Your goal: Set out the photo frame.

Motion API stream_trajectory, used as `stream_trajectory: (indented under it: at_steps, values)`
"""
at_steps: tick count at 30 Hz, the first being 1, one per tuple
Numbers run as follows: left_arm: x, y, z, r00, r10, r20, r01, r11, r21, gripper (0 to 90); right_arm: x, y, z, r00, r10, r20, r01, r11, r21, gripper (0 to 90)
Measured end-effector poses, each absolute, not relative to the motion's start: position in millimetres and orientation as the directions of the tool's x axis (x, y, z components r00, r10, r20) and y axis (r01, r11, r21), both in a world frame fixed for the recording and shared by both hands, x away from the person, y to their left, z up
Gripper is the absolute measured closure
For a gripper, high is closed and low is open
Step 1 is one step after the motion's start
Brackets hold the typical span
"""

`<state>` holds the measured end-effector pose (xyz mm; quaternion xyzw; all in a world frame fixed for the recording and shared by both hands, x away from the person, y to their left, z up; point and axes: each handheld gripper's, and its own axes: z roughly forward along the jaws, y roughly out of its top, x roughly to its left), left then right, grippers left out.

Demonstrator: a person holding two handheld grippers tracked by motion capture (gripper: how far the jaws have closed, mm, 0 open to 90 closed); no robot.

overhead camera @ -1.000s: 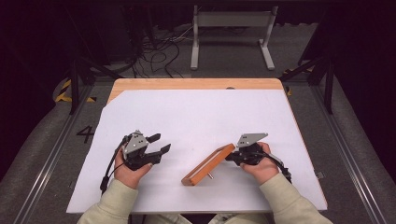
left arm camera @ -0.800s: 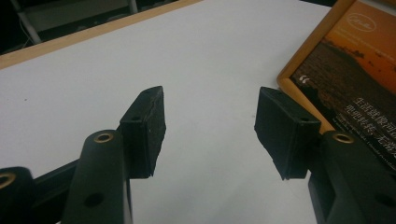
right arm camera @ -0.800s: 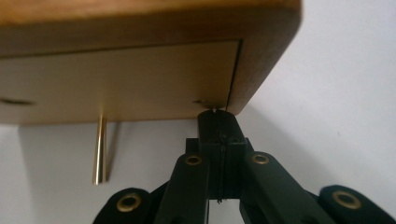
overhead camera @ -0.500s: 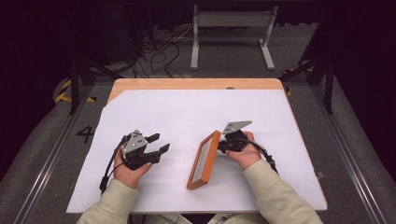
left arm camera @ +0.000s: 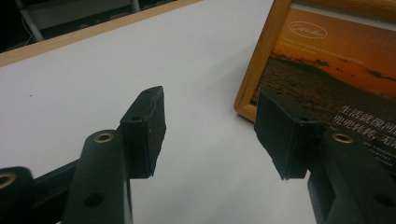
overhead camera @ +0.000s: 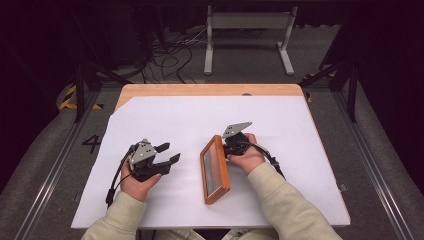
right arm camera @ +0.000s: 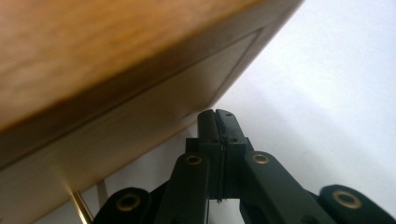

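Observation:
A wooden picture frame (overhead camera: pixel 215 170) with a sunset photo stands on its long edge near the middle of the white table cover, its glass facing left. My right gripper (overhead camera: pixel 229 146) is behind the frame's far end, jaws shut, tips against the frame's brown back (right arm camera: pixel 116 70). In the right gripper view its jaws (right arm camera: pixel 218 122) are pressed together with nothing visible between them. My left gripper (overhead camera: pixel 169 153) rests on the cover left of the frame, open and empty. The frame's corner (left arm camera: pixel 327 70) shows beyond the open left gripper (left arm camera: pixel 210 135).
The white cover (overhead camera: pixel 200 120) lies over a wooden table whose edge (overhead camera: pixel 210 90) shows at the back. A thin brass rod (right arm camera: pixel 81 207) shows at the frame's back. Cables and a metal stand (overhead camera: pixel 247 30) are on the floor beyond.
The frame has swung from a diagonal, low lie to standing on edge with its face to the left. My right gripper moved left and forward with it. The left gripper has stayed put.

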<state>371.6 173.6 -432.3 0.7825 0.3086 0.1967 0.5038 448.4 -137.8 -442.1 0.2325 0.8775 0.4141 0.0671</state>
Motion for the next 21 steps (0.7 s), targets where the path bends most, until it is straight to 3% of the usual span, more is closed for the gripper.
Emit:
stream_trajectory:
  at_steps: [5, 14, 21]
  values:
    - [369.5, 179.4, -433.1, 0.722, 0.692, 0.000, 0.287, -0.299, 0.910, 43.9, 438.4, -153.4, -428.1, -0.851, 0.523, 0.052, 0.384, 0.551, 0.741, 87.8]
    - [369.6, 183.0, -433.5, 0.714, 0.700, -0.009, 0.302, -0.297, 0.906, 44.0, 409.4, -188.0, -394.6, -0.812, 0.578, 0.074, 0.433, 0.514, 0.740, 65.2]
    - [370.7, 183.8, -432.9, 0.707, 0.707, -0.027, 0.321, -0.287, 0.903, 42.5, 387.6, -199.4, -367.6, -0.816, 0.574, 0.064, 0.406, 0.491, 0.771, 51.1]
